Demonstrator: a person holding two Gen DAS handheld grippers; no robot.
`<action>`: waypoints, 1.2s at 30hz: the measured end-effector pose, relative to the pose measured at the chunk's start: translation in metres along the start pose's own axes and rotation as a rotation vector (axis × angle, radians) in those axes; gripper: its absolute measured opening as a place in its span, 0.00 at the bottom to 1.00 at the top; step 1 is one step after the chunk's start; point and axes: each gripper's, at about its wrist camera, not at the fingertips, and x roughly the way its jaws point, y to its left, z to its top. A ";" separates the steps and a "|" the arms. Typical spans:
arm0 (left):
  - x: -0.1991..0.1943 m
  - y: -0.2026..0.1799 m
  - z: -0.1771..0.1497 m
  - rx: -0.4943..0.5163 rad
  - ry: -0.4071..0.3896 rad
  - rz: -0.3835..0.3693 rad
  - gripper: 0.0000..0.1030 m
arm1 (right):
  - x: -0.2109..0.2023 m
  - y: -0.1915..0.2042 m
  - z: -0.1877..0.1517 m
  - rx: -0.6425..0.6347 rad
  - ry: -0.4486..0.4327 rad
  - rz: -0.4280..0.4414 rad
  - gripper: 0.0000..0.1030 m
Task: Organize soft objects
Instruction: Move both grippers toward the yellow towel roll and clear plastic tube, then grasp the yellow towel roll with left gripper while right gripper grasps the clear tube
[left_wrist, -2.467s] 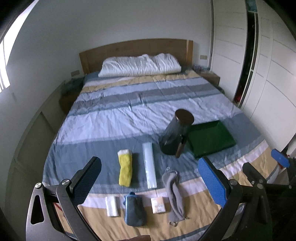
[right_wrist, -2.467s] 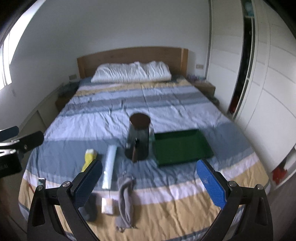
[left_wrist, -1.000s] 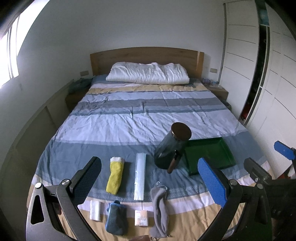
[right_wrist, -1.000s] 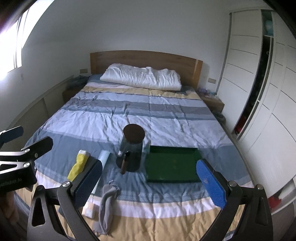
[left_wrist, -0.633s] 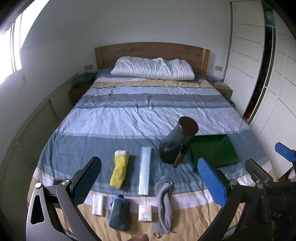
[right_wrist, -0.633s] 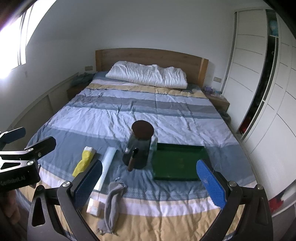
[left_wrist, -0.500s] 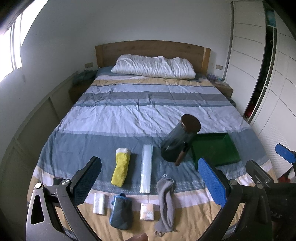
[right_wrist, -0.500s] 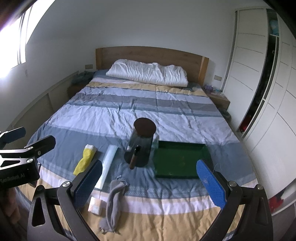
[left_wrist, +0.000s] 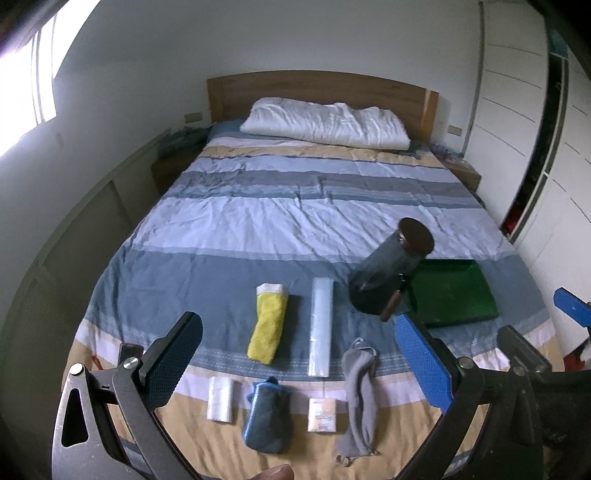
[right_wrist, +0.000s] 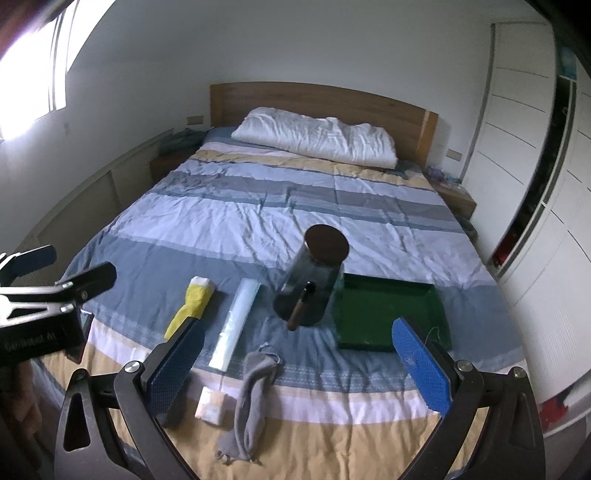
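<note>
Both tongs (left_wrist: 299, 363) (right_wrist: 295, 363) gape, empty; grey sock (left_wrist: 358, 391) on bed (left_wrist: 295, 221).

Dim daylight, window (left_wrist: 27, 85) glare upper left, fisheye-bent edges, slight blur

On the striped bed (left_wrist: 295, 221): one yellow cloth (left_wrist: 268, 322), one clear plastic roll (left_wrist: 320, 326), one grey sock (left_wrist: 357, 391), one blue pouch (left_wrist: 266, 415), one white packet (left_wrist: 220, 398), one tissue pack (left_wrist: 322, 415), one dark jar (left_wrist: 390, 275), one green tray (left_wrist: 456, 293), one pillow (left_wrist: 325, 123)
</note>
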 end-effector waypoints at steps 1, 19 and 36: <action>0.001 0.005 -0.001 -0.004 0.001 0.006 0.99 | 0.001 -0.002 -0.001 -0.004 -0.002 0.011 1.00; 0.072 0.102 -0.033 -0.091 0.152 0.064 0.99 | 0.086 0.022 0.002 -0.004 0.132 0.109 1.00; 0.270 0.086 -0.051 0.081 0.420 0.019 0.99 | 0.303 0.069 -0.023 0.109 0.361 0.114 1.00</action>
